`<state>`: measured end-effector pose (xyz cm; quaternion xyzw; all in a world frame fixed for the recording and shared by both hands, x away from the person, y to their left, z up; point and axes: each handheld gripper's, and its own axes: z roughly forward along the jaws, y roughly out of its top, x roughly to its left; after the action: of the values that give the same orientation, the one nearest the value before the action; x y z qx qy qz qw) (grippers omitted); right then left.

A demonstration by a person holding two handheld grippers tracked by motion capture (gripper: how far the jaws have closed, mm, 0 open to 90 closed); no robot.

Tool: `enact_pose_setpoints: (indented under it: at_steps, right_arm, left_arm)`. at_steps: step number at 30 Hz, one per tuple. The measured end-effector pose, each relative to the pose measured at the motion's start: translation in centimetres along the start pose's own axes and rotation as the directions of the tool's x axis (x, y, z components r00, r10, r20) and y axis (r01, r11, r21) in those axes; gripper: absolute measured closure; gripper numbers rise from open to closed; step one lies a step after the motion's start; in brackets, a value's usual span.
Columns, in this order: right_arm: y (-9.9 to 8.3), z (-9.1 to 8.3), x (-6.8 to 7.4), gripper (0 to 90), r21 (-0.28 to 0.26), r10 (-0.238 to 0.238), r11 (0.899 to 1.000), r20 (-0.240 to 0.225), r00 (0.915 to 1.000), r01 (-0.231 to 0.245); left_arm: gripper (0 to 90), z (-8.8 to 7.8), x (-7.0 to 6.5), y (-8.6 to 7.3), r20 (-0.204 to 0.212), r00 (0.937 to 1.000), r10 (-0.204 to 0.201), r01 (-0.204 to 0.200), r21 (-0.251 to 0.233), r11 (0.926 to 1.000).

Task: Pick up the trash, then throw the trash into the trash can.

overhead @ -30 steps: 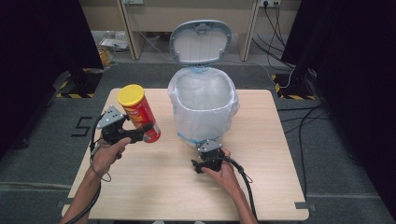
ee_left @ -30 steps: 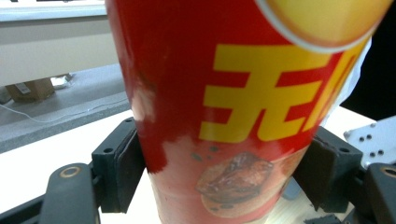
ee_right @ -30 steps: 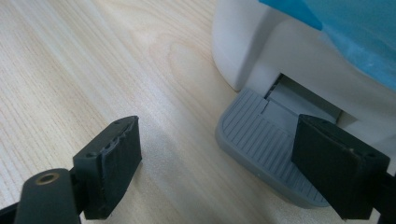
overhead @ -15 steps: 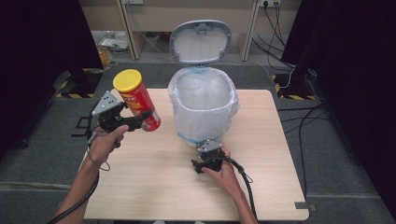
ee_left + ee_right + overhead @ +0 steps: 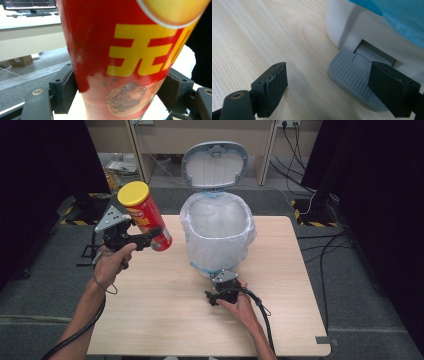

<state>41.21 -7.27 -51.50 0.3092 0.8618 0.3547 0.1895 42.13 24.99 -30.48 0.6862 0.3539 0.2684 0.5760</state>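
A: Where's the can [image 5: 145, 213]?

B: Up off the bench [image 5: 150, 320], over its far left part, left of the bin [image 5: 218, 237]. It's red with a yellow lid [image 5: 133, 193], and tilted, the lid end up and to the left, the base lower and to the right, toward the bin.

A: What has it?

B: The left claw [image 5: 148, 239]. In the left gripper view its two black pads [image 5: 65, 87] sit tight against either side of the can [image 5: 120, 57], low on the body, so it's clamped on it. A hand [image 5: 111, 262] holds that claw from the near side.

A: And the bin?

B: It stands on the far middle of the bench, white, with a pale liner [image 5: 240, 237] folded over its rim and its lid [image 5: 215, 164] swung up and back, so the mouth is uncovered.

A: The other claw?

B: The right claw [image 5: 216, 296] is low at the near foot of the bin, just above the bench, in the right hand [image 5: 241, 306]. Its jaws are spread apart with nothing between them. In the right gripper view the bin's grey ribbed pedal [image 5: 354, 75] lies just ahead, partly behind the right-hand pad [image 5: 393, 90]. I can't tell whether that pad touches it.
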Motion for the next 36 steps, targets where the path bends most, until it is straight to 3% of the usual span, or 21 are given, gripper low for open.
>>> enact_pose_setpoints:
  at_steps: [26, 32, 36]
  right_arm:
    - [0.0, 0.0, 0.0, 16.0, -0.001, -0.013, 1.000, 0.010, 0.9999, 0.013]
    - [0.0, 0.0, 0.0, 16.0, 0.001, -0.014, 1.000, 0.011, 0.9998, 0.014]
    - [0.0, 0.0, 0.0, 16.0, 0.000, -0.013, 1.000, 0.009, 0.9999, 0.013]
  left_arm:
    - [24.1, 0.9, -0.6, 3.9, -0.007, 0.9988, 0.049, -0.049, -0.015, 0.9987]
    - [24.1, 1.3, -0.9, 5.0, -0.013, 0.9972, 0.074, -0.074, -0.026, 0.9969]
    - [24.1, 1.6, -1.5, 5.4, -0.004, 0.9976, 0.069, -0.069, -0.024, 0.9973]
